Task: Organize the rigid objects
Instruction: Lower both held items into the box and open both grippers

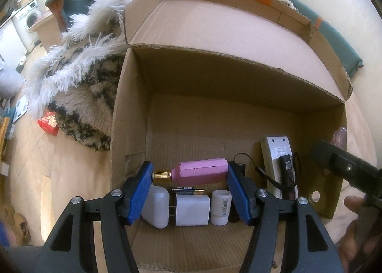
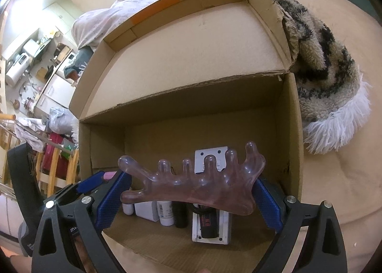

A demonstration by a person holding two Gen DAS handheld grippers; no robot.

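Pink bottle (image 1: 200,170) clamped in left hand-held gripper (image 1: 189,172) above box (image 1: 129,110) floor; right hand-held gripper (image 2: 191,191) grips comb-like massager (image 2: 191,184).

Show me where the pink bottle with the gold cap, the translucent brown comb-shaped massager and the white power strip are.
Pink bottle with gold cap (image 1: 201,170): left wrist view, body.
Translucent brown comb-shaped massager (image 2: 195,188): right wrist view, centre.
White power strip (image 1: 274,151): left wrist view, upper end.

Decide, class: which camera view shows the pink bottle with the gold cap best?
The left wrist view: the pink bottle lies sideways, whole, between the left tongs above the cardboard box. The right wrist view shows only its pink end.
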